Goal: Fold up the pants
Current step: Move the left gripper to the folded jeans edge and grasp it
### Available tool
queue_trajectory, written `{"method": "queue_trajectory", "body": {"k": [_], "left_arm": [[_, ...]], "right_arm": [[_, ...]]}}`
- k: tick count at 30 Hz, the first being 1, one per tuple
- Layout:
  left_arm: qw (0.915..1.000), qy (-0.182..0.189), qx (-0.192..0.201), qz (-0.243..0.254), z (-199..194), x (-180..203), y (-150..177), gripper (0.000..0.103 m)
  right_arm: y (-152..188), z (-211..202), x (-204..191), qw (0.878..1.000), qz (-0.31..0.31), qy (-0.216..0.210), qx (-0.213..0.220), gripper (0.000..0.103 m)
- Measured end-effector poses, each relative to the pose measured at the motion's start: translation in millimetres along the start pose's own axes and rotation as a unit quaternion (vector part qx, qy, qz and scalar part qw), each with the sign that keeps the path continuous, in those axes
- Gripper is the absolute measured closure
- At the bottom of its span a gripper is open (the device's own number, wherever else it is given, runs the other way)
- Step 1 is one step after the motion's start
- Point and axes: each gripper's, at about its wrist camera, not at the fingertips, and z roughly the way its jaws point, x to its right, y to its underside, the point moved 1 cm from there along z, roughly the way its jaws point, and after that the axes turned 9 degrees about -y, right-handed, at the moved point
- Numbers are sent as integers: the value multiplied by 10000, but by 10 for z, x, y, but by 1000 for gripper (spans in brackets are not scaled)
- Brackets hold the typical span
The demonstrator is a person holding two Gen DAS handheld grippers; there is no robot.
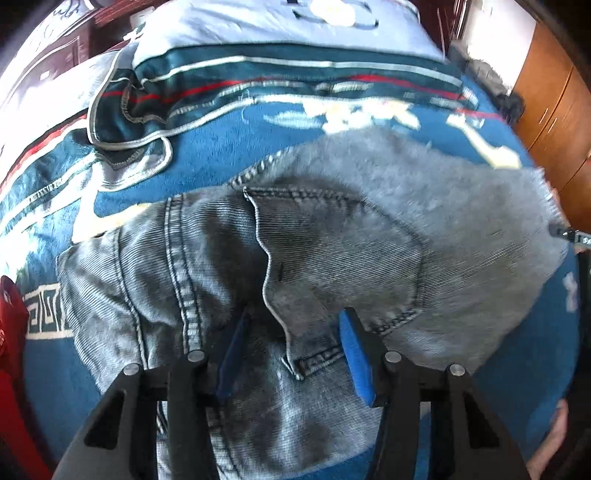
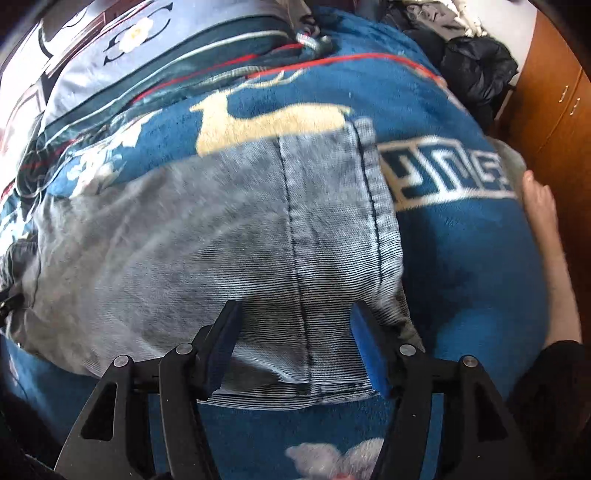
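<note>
Faded grey-blue jeans (image 1: pixel 332 258) lie flat on a blue patterned blanket on a bed. The left wrist view shows their seat end, with a back pocket and stitched seams. My left gripper (image 1: pixel 295 314) hovers over the pocket, its blue pads apart and clear of the cloth, so it is open. In the right wrist view the jeans (image 2: pixel 221 229) lie as a folded leg panel whose hemmed end (image 2: pixel 380 192) is on the right. My right gripper (image 2: pixel 297 308) stands open above the near edge, straddling a seam, and holds nothing.
The blue blanket (image 2: pixel 461 258) with cream deer and key patterns covers the bed. A pale duvet (image 1: pixel 258 26) lies at the far end. A wooden wardrobe (image 1: pixel 554 99) stands at the right, with dark clothes (image 2: pixel 476 70) piled beside it. A person's forearm (image 2: pixel 546 229) rests by the bed's right edge.
</note>
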Motion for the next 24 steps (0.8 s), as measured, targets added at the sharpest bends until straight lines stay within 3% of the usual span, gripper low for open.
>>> {"method": "queue_trajectory", "body": {"k": [4,8,11,16,20,22,24], "left_arm": [[9985,408,227,-303,-287,-242,54,48],[9986,171,299,-393,-476,-609,173,44],[9968,153,130,-768,-468,-916,282,40],[9865,504,-130,-1550,-384,-1255,540,35],[9740,867,-416,-2050,-156,-1347,651,33],[9711,964,-741,-2052,-6,-1317,654,40],[9738,988,-745,-1910,1,-1268,631,55]], "right_arm": [[-4,-207,-379,9984,-315,-413,216,43],[152,-247,-1149,9860,-1098,-1245,138,43],[278,-124,-1815,9699,-1653,-1782,-159,43],[510,145,-2693,9458,-2238,-2279,-588,43],[765,330,-3418,9122,-3189,-2418,-876,43],[845,382,-3607,9037,-3510,-2295,-867,43],[872,459,-3754,8982,-3694,-2231,-836,43]]}}
